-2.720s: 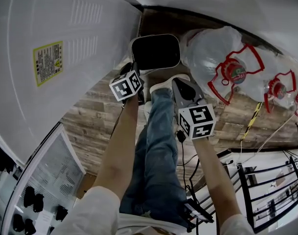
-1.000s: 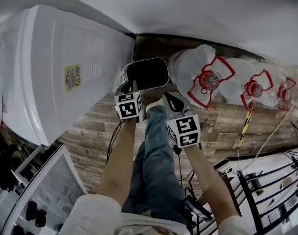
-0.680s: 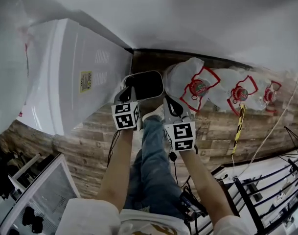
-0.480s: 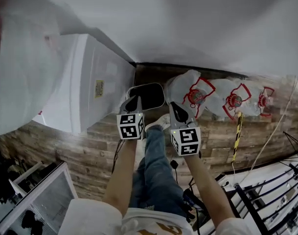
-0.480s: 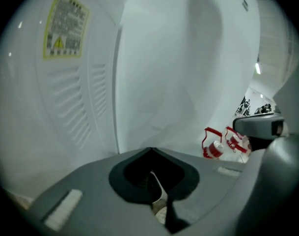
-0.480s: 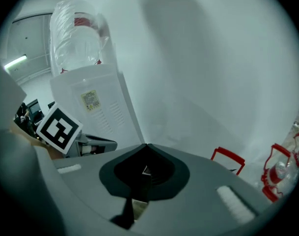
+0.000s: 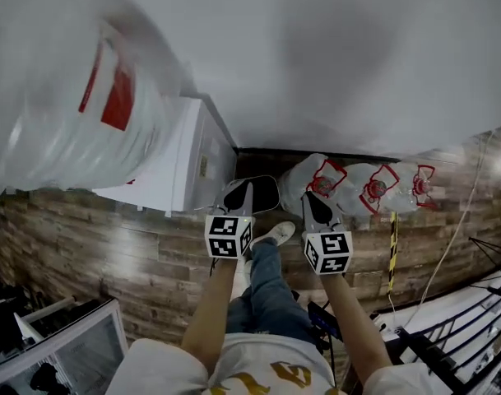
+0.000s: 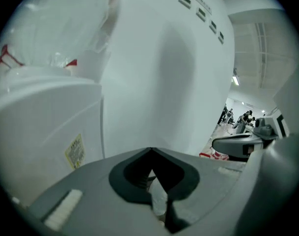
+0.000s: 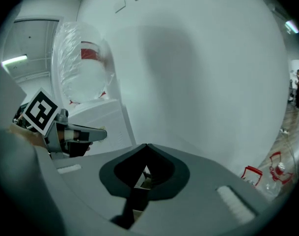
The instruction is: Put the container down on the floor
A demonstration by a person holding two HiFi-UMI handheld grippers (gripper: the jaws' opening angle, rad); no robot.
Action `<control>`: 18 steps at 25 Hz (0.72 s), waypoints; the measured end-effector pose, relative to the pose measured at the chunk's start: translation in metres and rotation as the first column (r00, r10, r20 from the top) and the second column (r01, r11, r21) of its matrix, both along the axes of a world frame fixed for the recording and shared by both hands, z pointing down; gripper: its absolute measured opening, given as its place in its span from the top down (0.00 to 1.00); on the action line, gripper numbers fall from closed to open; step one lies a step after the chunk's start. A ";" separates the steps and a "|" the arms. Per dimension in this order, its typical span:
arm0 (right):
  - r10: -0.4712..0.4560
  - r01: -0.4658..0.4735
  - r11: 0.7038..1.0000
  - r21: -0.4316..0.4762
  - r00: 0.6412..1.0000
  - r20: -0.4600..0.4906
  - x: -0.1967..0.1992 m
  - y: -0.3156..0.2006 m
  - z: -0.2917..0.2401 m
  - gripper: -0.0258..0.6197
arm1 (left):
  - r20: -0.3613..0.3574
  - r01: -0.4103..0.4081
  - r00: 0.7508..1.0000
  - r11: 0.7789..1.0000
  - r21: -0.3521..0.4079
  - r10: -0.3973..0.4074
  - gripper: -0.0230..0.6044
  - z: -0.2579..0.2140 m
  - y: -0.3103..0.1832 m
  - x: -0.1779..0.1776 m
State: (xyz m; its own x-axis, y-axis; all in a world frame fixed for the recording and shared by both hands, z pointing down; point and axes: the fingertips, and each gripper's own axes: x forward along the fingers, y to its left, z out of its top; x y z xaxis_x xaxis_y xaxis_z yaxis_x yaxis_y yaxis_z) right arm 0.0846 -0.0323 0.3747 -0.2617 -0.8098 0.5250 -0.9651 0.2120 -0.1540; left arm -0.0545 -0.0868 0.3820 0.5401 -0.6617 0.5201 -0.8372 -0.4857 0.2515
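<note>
Both grippers empty: left gripper (image 8: 150, 154) jaws pressed together at the tip, right gripper (image 9: 146, 149) the same, nothing pinched. Container (image 7: 265, 194), dark with a pale rim, sits on the wood floor (image 7: 110, 253) at frame centre, by the wall, between white cabinet (image 7: 184, 167) and bottles (image 7: 373, 189). Left gripper tip overlaps its near rim in head view; contact unclear. Judged: set-down done, only drawing clear remains.

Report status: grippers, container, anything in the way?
Left gripper shut, empty; right gripper shut, empty. Container on floor, between white cabinet and water jugs. Nothing in the way seen.
</note>
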 end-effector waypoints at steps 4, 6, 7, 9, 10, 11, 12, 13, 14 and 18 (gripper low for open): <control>0.056 -0.058 0.996 0.066 0.998 0.024 0.001 0.010 -0.048 0.92 | -0.085 -0.011 0.996 0.998 0.058 0.016 0.96 -0.064 0.007 -0.005; 0.092 -0.098 0.991 0.096 0.994 0.064 0.002 0.016 -0.071 0.93 | -0.139 -0.006 0.990 0.997 0.077 0.017 0.96 -0.093 0.013 -0.013; 0.106 -0.114 0.987 0.112 0.991 0.078 0.003 0.019 -0.083 0.92 | -0.151 -0.005 0.988 0.996 0.090 0.019 0.96 -0.106 0.017 -0.018; 0.119 -0.130 0.981 0.144 0.989 0.082 0.006 0.028 -0.104 0.92 | -0.164 -0.007 0.986 0.993 0.115 0.026 0.96 -0.128 0.027 -0.025; 0.120 -0.131 0.978 0.161 0.990 0.078 0.007 0.032 -0.115 0.92 | -0.174 -0.004 0.984 0.992 0.127 0.026 0.96 -0.139 0.032 -0.028; 0.121 -0.132 0.975 0.177 0.990 0.073 0.008 0.036 -0.125 0.92 | -0.186 0.004 0.982 0.990 0.138 0.022 0.96 -0.148 0.037 -0.032; 0.126 -0.138 0.972 0.190 0.989 0.072 0.008 0.040 -0.135 0.92 | -0.196 0.012 0.981 0.989 0.149 0.018 0.96 -0.158 0.042 -0.037; 0.139 -0.152 0.968 0.201 0.987 0.075 0.009 0.047 -0.144 0.92 | -0.204 0.019 0.979 0.987 0.159 0.014 0.96 -0.166 0.050 -0.041; 0.156 -0.170 0.962 0.211 0.984 0.081 0.010 0.055 -0.153 0.92 | -0.214 0.024 0.977 0.986 0.166 0.012 0.96 -0.173 0.058 -0.045; 0.177 -0.189 0.945 0.267 0.982 0.071 0.007 0.075 -0.186 0.92 | -0.203 0.018 0.979 0.975 0.222 0.028 0.96 -0.201 0.078 -0.055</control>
